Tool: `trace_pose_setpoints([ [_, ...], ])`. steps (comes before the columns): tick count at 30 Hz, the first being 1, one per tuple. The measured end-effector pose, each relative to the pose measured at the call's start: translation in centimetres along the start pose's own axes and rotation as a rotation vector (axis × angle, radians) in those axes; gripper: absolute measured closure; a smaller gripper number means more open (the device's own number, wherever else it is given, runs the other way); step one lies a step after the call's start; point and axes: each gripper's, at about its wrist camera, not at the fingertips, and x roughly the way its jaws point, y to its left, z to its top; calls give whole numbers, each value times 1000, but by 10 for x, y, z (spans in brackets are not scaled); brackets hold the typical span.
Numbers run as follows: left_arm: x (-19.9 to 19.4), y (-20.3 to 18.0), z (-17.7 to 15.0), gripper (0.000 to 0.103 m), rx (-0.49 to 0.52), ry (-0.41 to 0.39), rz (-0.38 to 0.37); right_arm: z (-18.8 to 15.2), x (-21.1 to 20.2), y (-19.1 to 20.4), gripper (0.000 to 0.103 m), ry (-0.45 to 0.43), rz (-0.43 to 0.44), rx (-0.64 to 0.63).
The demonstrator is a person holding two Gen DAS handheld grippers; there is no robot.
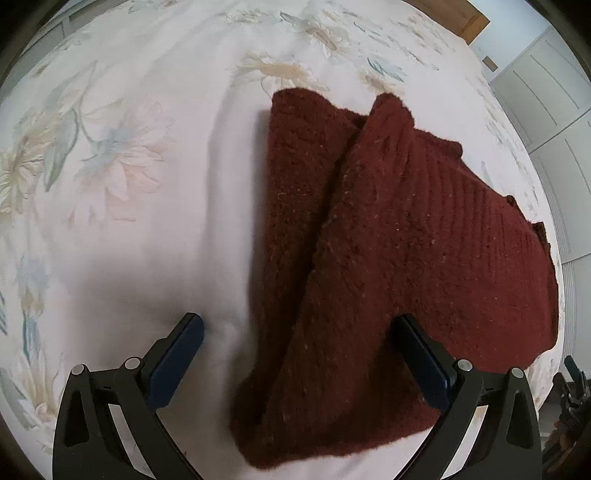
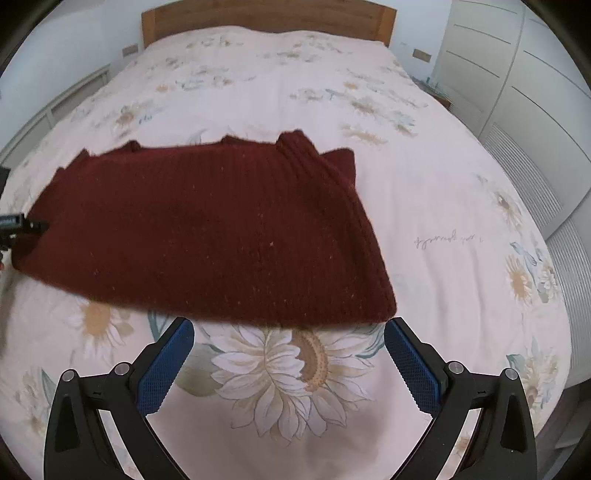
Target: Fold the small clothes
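Note:
A dark red knitted sweater (image 1: 388,240) lies folded on the flowered bedsheet (image 1: 147,221), one flap laid over the other. My left gripper (image 1: 301,325) is open, its blue-padded fingers apart over the sweater's near end, holding nothing. In the right wrist view the same sweater (image 2: 207,232) lies flat across the bed. My right gripper (image 2: 288,328) is open and empty, just short of the sweater's near edge. The tip of the other gripper shows at the left edge (image 2: 22,223).
The bed has a wooden headboard (image 2: 269,20) at the far end. White wardrobe doors (image 2: 517,74) stand along the right side. A white shelf unit (image 2: 55,107) runs along the left. Bare sheet (image 2: 443,258) lies right of the sweater.

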Motion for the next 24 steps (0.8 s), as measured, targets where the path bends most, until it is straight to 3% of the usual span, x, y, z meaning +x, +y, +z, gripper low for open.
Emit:
trace_pose_setpoints([
  [7,0,0,-7,2,-2,-16,-26,2,17,13,0,31,30,-21],
  [9,0,0,-10,10,8,-5,-54,3,19,17,0,38,23,-40],
  [11,1,-3,-8,29,20,-1,-76,3,19,17,0,35,23,-36],
  [18,-8,-7,-5,60,15,15,-103,4,16,9,0,27,29,-9],
  [19,-12,-7,-5,72,11,14,-109,4,14,6,0,21,31,-1],
  [20,-15,-9,-6,78,2,19,-135,4,12,4,0,17,33,7],
  [24,-32,-22,-2,81,24,10,-88,5,5,-8,0,-4,43,37],
])
